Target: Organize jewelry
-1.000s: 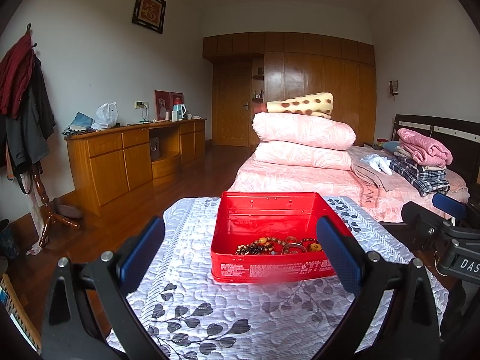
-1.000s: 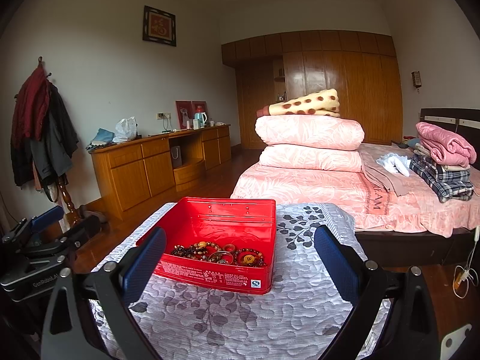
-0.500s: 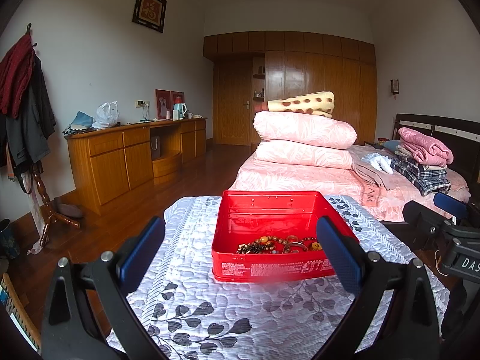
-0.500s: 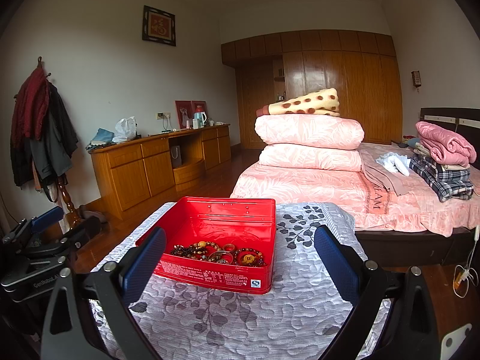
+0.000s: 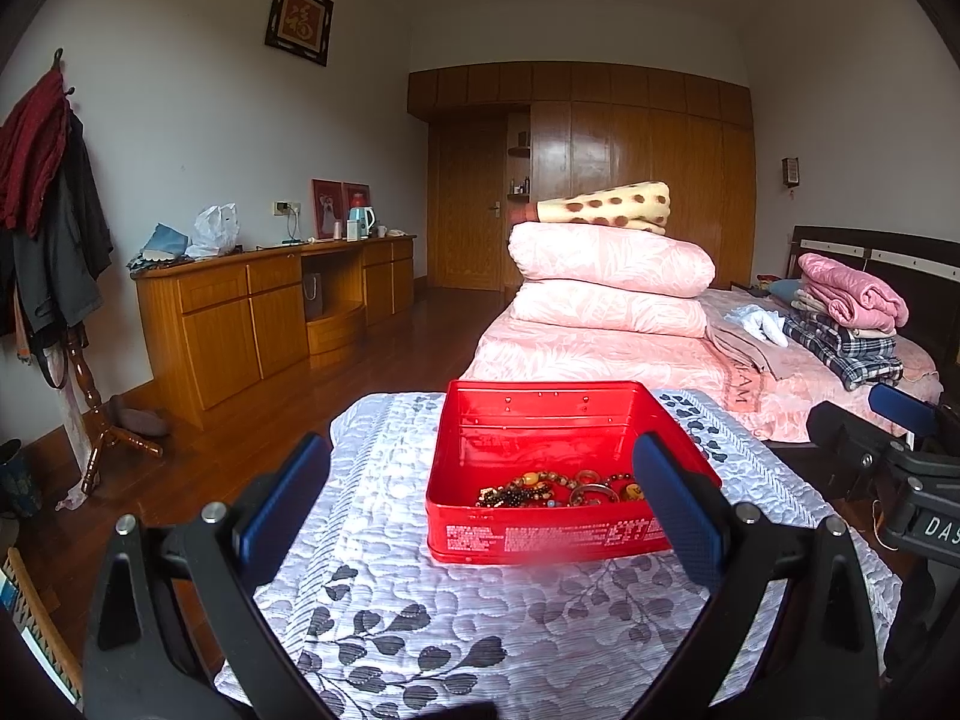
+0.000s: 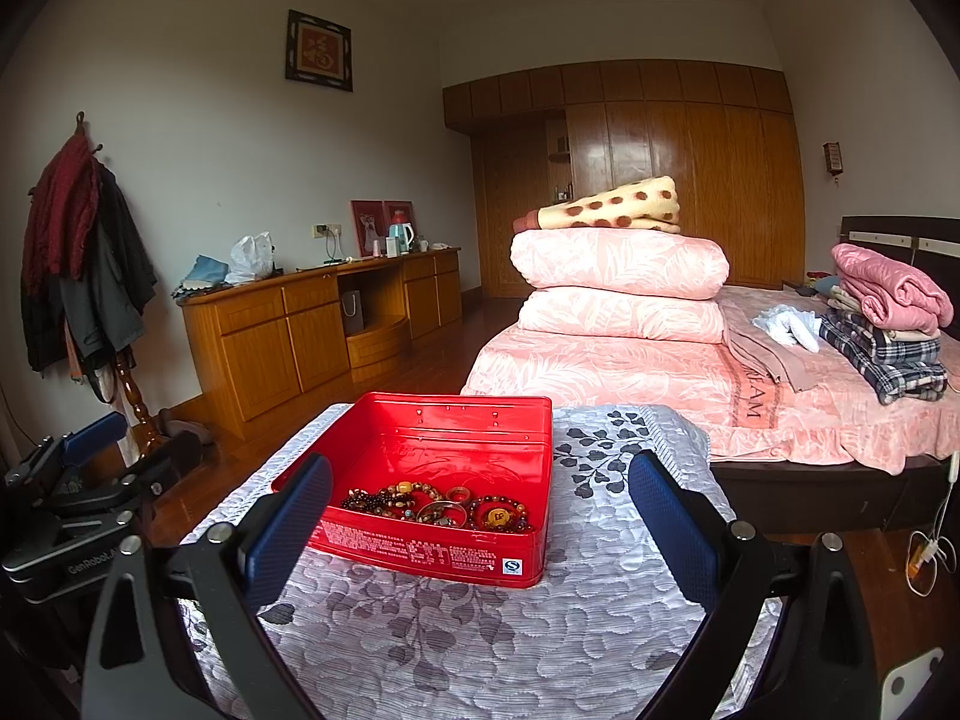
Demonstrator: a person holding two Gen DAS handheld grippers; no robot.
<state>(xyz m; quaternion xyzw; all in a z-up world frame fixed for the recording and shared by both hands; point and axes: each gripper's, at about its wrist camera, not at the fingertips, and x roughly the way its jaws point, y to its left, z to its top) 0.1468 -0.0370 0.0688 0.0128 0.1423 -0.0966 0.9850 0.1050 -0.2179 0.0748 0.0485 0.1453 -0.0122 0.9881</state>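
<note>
Red tin [image 5: 543, 531] on quilted leaf-print cover [image 5: 420, 630], beaded bracelets [image 6: 414, 501] heaped at its near wall. No visible change vs 0.5 s back: same tin position, same framing. Left gripper [image 5: 480, 495] and right gripper [image 6: 480, 507] both spread wide, empty, hovering short of tin, touching nothing.

Glossy red tin [image 6: 456, 558]; quilted cloth cover [image 6: 480, 648]

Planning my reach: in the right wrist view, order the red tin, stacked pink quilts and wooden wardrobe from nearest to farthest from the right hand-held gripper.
1. Red tin, just ahead, slightly left.
2. Stacked pink quilts, on the bed beyond.
3. Wooden wardrobe, along the far wall.
</note>
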